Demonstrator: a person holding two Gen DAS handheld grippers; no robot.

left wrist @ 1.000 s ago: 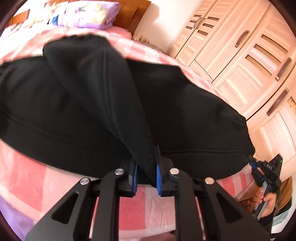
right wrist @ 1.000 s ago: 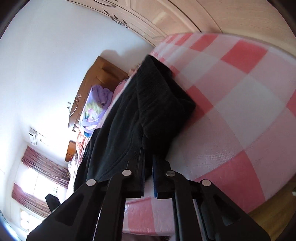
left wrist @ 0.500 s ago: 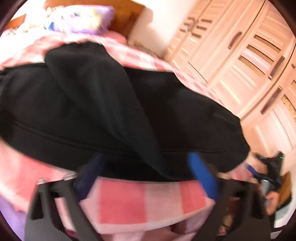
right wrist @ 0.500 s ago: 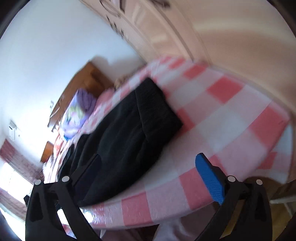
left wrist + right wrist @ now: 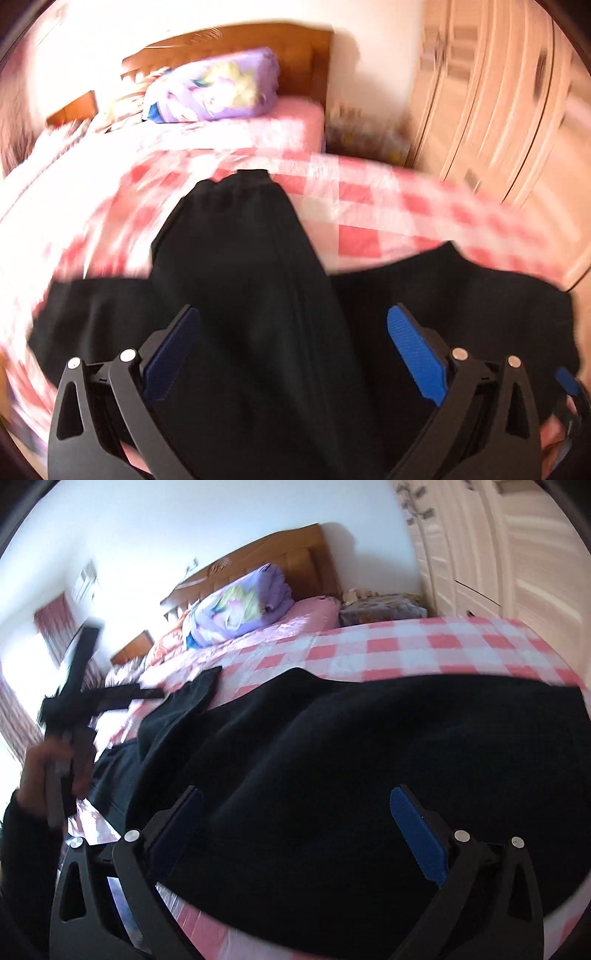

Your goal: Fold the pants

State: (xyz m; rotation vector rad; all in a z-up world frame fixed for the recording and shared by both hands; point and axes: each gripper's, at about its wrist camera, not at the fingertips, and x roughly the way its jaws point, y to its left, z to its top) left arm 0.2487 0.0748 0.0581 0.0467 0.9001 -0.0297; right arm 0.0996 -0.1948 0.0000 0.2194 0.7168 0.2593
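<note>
The black pants (image 5: 240,295) are lying on the bed (image 5: 369,206), spread over its pink-and-white checked cover near the close edge. In the left wrist view one leg is lying folded over the rest, reaching toward the far side, where its hem is resting on the checks. The left claw (image 5: 291,347) is hanging above the dark cloth with its jaws standing wide apart; its blue pads (image 5: 415,350) are gripping nothing, and the fabric is merely showing behind the gap.

In the right wrist view the right claw (image 5: 295,830) is likewise gaping over the broad part of the pants (image 5: 369,757), its pads (image 5: 417,834) clear of the cloth. At the left of that view a hand (image 5: 48,768) is holding the left claw (image 5: 92,698) up above the bed.

At the far end a purple bundle of bedding (image 5: 240,605) is sitting against the wooden headboard (image 5: 295,557). A pale wardrobe (image 5: 498,110) is standing to the right, blurred.
</note>
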